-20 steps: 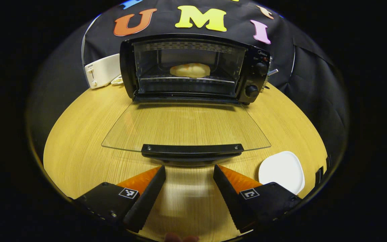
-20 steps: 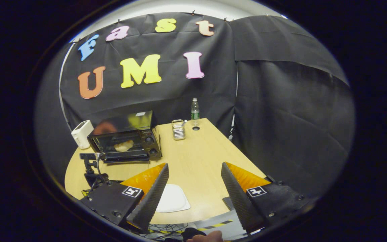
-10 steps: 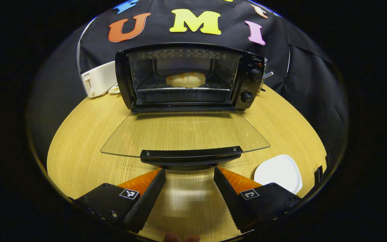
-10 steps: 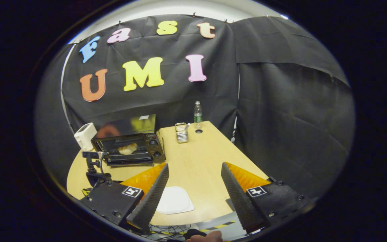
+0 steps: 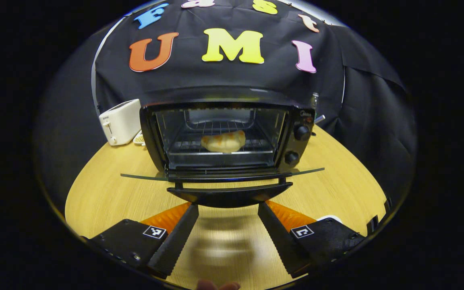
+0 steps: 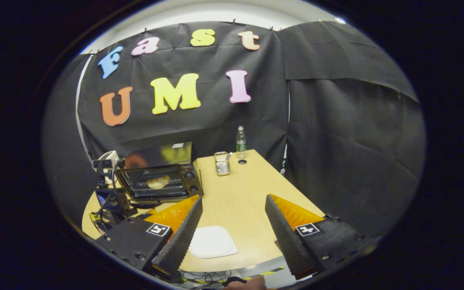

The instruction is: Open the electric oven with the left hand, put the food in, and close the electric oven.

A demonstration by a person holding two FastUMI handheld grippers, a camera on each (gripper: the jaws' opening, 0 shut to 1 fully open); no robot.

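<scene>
The black electric oven [image 5: 224,133] stands in the middle of the left gripper view with its glass door [image 5: 143,176] dropped flat and seen edge-on. A piece of bread [image 5: 223,141] lies on the rack inside. My left gripper [image 5: 228,206] is open, its tips just under and in front of the door handle [image 5: 229,195], with nothing between them. In the right gripper view the oven [image 6: 157,177] with the bread [image 6: 157,182] is far off at the left, the left gripper's body [image 6: 109,193] before it. My right gripper [image 6: 234,200] hangs open above the table's near end.
A white toaster [image 5: 121,121] stands left of the oven on the wooden table [image 5: 95,193]. A white plate [image 6: 212,241] lies at the near edge. A metal holder [image 6: 222,163] and a bottle [image 6: 240,140] stand at the far end.
My left gripper has dropped to the door's height and tilted up, so the flat glass now shows edge-on and the handle sits right at the tips. The right gripper has hardly shifted.
</scene>
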